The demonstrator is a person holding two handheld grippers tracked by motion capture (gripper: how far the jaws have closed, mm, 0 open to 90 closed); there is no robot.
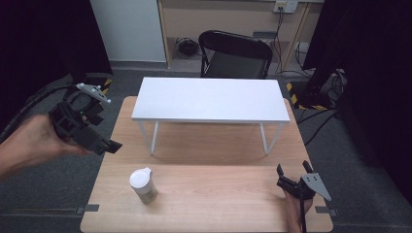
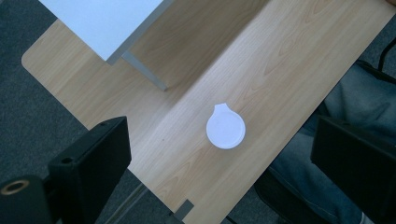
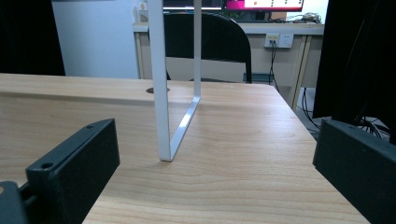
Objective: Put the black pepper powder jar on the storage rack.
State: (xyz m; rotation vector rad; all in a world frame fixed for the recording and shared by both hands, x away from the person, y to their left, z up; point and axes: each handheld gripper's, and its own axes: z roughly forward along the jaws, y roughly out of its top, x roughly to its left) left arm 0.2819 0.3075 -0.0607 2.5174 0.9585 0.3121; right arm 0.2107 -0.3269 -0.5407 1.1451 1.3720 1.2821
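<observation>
A white-lidded container [image 1: 142, 183] stands upright on the wooden table [image 1: 218, 199], near its front left. My left gripper [image 1: 111, 144] hangs in the air over the table's left edge, tilted down toward the container and well above it. In the left gripper view the round white lid [image 2: 225, 127] lies far below, between the open jaws of the left gripper [image 2: 219, 156], which hold nothing. My right gripper [image 1: 293, 171] rests low at the front right corner, open and holding nothing. In the right gripper view the right gripper [image 3: 215, 149] looks level along the tabletop.
A white riser shelf [image 1: 209, 99] on thin legs stands across the back half of the table; one leg [image 3: 161, 116] rises just ahead of the right gripper. A black chair [image 1: 236, 56] sits behind the table. The person's trouser leg [image 2: 341, 107] is at the front edge.
</observation>
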